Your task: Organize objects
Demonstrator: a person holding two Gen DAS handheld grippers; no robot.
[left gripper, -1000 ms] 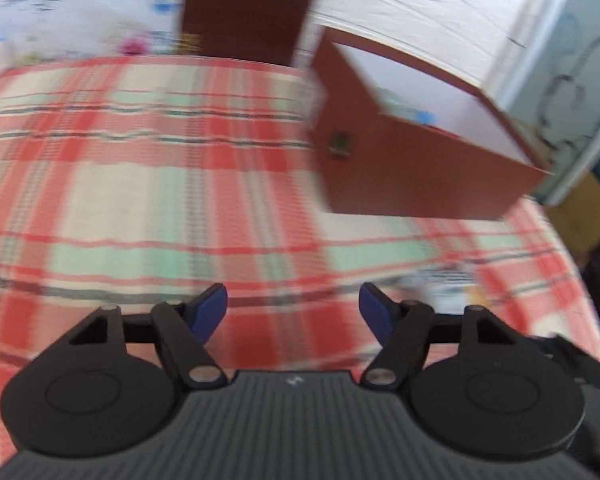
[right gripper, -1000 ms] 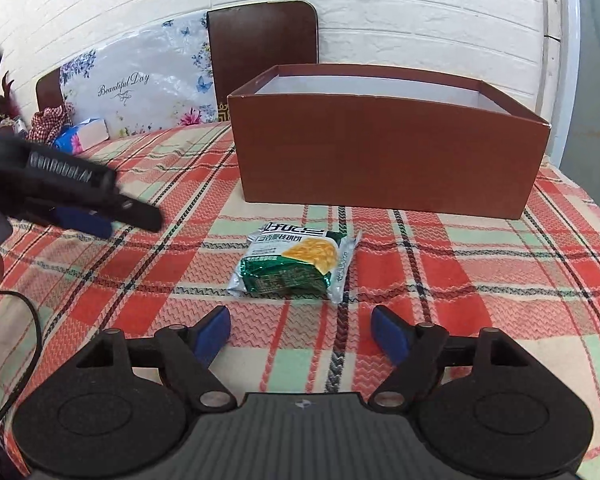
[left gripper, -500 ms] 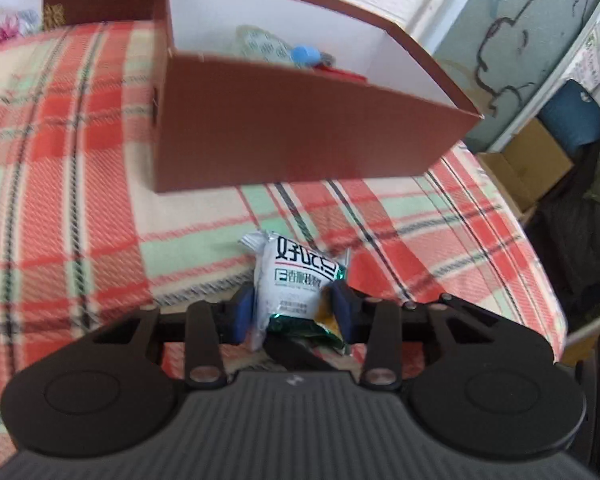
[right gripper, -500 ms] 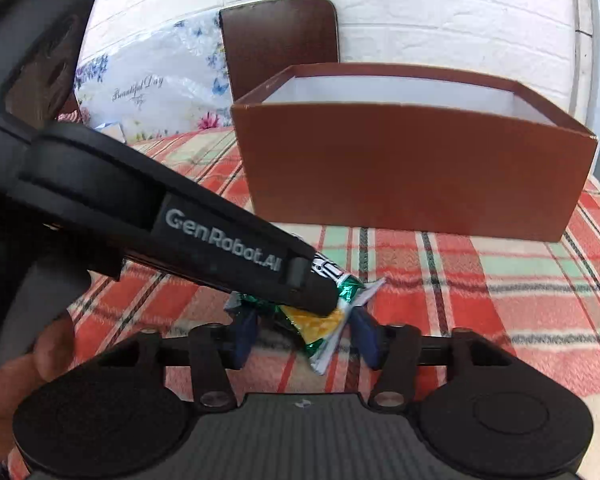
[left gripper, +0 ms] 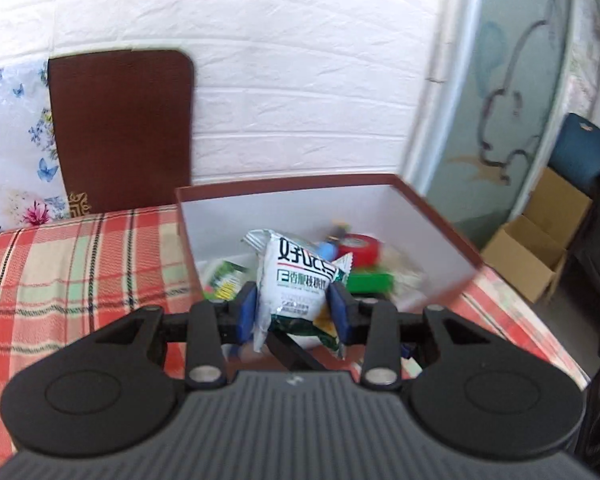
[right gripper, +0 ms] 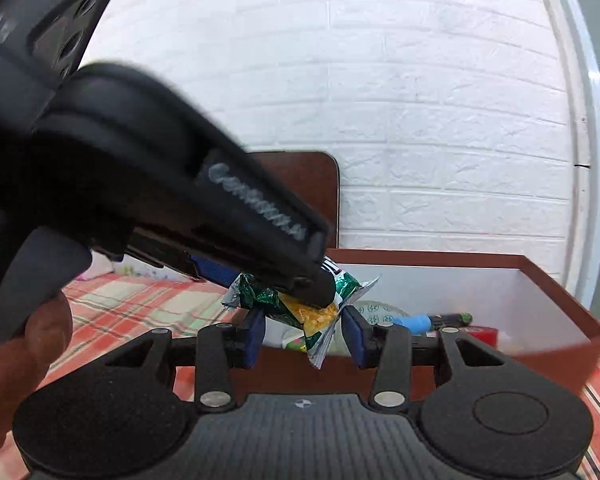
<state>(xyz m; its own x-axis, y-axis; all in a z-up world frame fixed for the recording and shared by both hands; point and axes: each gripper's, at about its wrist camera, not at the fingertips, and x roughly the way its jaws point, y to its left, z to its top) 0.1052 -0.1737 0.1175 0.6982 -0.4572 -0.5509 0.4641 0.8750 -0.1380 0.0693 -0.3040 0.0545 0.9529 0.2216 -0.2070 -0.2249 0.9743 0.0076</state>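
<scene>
A white and green snack packet hangs in the air over the near wall of the brown box. My left gripper has its blue pads pressed on the packet's two sides, and its jaws are opening slightly. My right gripper is shut on the packet's crinkled lower end from another side. The left gripper's black body crosses the right wrist view from the upper left. Inside the box lie a red tape roll, a green item and other small things.
The box stands on a red and green plaid cloth. Behind it are a brown chair back, a floral cushion and a white brick wall. An open cardboard carton sits on the floor at the right. A hand grips the left tool.
Both grippers closed on the packet where it lay on the cloth, then rose with it toward the box. The packet now hangs level with the box rim.
</scene>
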